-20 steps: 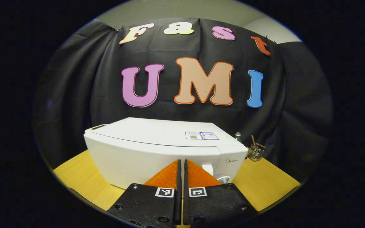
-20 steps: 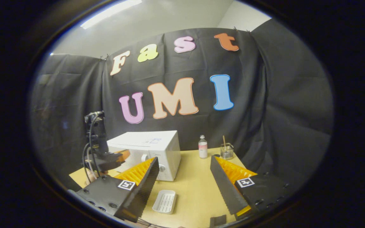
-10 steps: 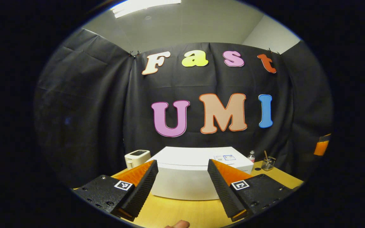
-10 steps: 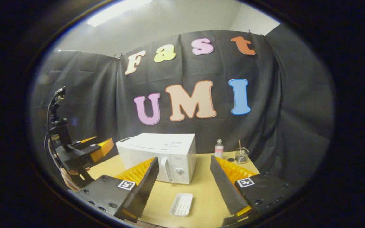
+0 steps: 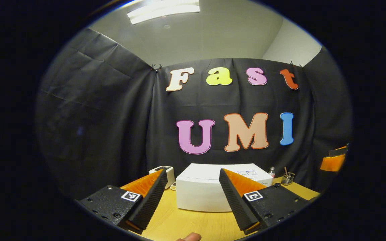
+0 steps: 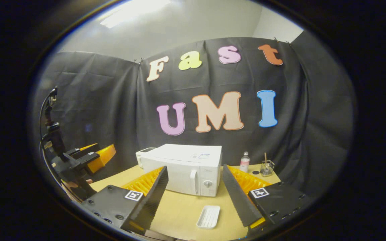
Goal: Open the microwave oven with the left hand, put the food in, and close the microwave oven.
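Both grippers, left gripper (image 5: 191,197) and right gripper (image 6: 194,197), have backed off the microwave (image 6: 188,169), jaws apparently spread wide, empty

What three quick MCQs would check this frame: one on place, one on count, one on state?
1. Where is the small white ridged tray?
A. on the table in front of the white microwave oven
B. on top of the oven
C. inside the oven

2. How many vessels stand right of the oven on the yellow wooden table?
A. none
B. two
C. five

3. How is the oven door?
A. wide open
B. removed
C. closed

Key: 1 A, the tray lies on bare tabletop before the oven front. 2 B, a small bottle and a glass jar. 3 C, the door sits flush; both the left tool and the right tool are open, away from it.
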{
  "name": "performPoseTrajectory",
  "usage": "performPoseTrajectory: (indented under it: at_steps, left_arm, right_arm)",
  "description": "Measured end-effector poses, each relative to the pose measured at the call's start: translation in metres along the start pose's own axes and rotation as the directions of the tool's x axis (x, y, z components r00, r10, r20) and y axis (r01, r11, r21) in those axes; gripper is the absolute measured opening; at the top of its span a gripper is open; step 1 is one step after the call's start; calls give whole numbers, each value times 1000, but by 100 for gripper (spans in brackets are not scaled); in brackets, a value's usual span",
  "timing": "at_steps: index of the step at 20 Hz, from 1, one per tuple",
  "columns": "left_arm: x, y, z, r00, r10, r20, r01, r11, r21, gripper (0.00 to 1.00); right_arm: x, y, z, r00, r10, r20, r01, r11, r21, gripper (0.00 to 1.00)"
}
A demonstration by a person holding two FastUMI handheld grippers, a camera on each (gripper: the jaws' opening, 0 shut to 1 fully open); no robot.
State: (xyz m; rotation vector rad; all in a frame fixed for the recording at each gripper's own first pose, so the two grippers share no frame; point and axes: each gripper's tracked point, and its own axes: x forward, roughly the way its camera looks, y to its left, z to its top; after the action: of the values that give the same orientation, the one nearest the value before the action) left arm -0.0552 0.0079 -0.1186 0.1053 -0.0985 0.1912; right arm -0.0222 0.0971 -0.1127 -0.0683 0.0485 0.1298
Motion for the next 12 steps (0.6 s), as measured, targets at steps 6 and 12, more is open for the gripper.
performPoseTrajectory:
  at_steps: [6, 12]
  left_arm:
    - [-11, 9, 13, 1000, 15, 19, -15, 1000, 0, 96]
    - [-11, 5, 20, 1000, 18, 23, -18, 1000, 16, 96]
  right_arm:
    - [-10, -3, 8, 1000, -15, 21, 15, 1000, 10, 92]
    - [-7, -13, 5, 1000, -19, 16, 19, 999, 28, 92]
